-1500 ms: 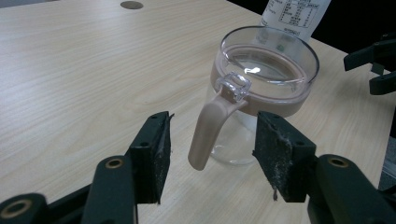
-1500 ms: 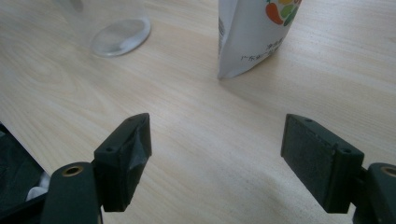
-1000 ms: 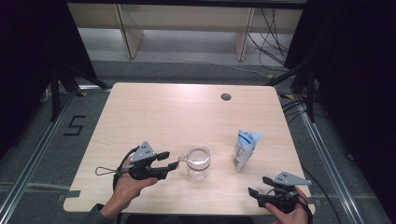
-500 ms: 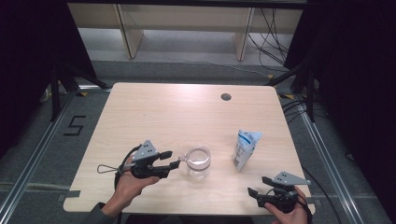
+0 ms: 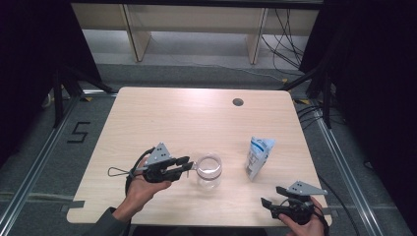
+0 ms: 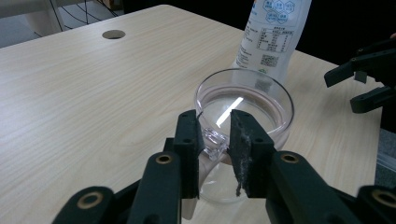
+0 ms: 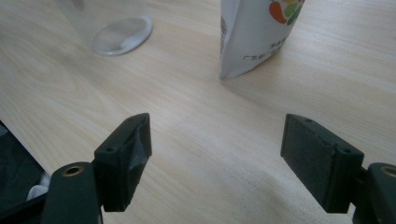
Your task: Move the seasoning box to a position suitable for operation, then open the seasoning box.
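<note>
A clear glass mug (image 5: 209, 169) stands near the table's front, left of centre. My left gripper (image 5: 188, 163) reaches it from the left. In the left gripper view the mug (image 6: 252, 100) has its handle between the black pads (image 6: 245, 140) of the left gripper (image 6: 215, 126), which have just been closing and now press on it. A white printed pouch (image 5: 259, 156) stands upright to the mug's right. My right gripper (image 5: 268, 205) hovers open at the front right corner. In the right gripper view the right gripper (image 7: 217, 144) faces the pouch (image 7: 257, 32) with nothing between its jaws.
The wooden table (image 5: 162, 123) has a round cable hole (image 5: 238, 102) near its far edge. Dark floor and metal rails surround it. The right gripper (image 6: 359, 79) appears at the far right of the left gripper view, beyond the mug.
The left gripper's jaws have narrowed around the mug's handle. The right gripper, the mug and the pouch stay where they were.
</note>
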Demonstrator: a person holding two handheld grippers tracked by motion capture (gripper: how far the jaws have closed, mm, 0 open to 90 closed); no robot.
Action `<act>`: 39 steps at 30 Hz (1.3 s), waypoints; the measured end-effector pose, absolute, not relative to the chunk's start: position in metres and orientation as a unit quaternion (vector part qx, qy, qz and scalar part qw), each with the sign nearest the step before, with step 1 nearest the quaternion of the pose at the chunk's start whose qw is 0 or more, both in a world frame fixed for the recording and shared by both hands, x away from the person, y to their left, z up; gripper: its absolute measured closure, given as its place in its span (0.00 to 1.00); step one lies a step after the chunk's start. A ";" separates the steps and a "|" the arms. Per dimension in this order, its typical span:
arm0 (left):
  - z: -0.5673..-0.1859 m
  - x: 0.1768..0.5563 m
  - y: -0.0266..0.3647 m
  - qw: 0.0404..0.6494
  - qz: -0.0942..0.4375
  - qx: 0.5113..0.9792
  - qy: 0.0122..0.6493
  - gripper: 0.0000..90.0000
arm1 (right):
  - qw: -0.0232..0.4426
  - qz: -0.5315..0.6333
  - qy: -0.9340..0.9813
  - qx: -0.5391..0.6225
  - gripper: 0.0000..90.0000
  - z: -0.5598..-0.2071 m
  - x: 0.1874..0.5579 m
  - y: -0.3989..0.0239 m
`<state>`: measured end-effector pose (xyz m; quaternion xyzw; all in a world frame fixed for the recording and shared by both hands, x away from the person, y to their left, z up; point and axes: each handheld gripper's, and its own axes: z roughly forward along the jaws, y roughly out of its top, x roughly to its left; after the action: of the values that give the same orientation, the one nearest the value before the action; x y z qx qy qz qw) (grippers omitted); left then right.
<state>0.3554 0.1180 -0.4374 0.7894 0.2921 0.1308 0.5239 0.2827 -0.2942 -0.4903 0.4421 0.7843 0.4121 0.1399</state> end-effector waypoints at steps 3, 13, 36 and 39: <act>-0.438 0.359 0.114 0.521 0.134 0.793 0.285 0.85 | 0.139 0.410 0.786 0.442 0.29 -0.490 0.282 -0.293; -0.441 0.363 0.114 0.514 0.137 0.795 0.291 0.90 | 0.133 0.410 0.786 0.444 0.31 -0.490 0.283 -0.290; -0.444 0.364 0.114 0.512 0.143 0.797 0.288 0.94 | 0.135 0.415 0.798 0.416 0.39 -0.486 0.281 -0.279; -0.444 0.364 0.114 0.513 0.142 0.796 0.288 0.94 | 0.132 0.421 0.800 0.406 0.43 -0.487 0.281 -0.279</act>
<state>0.3639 0.1141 -0.4444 0.7961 0.2882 0.1423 0.5127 0.2813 -0.2791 -0.4865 0.4063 0.8000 0.4213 0.1320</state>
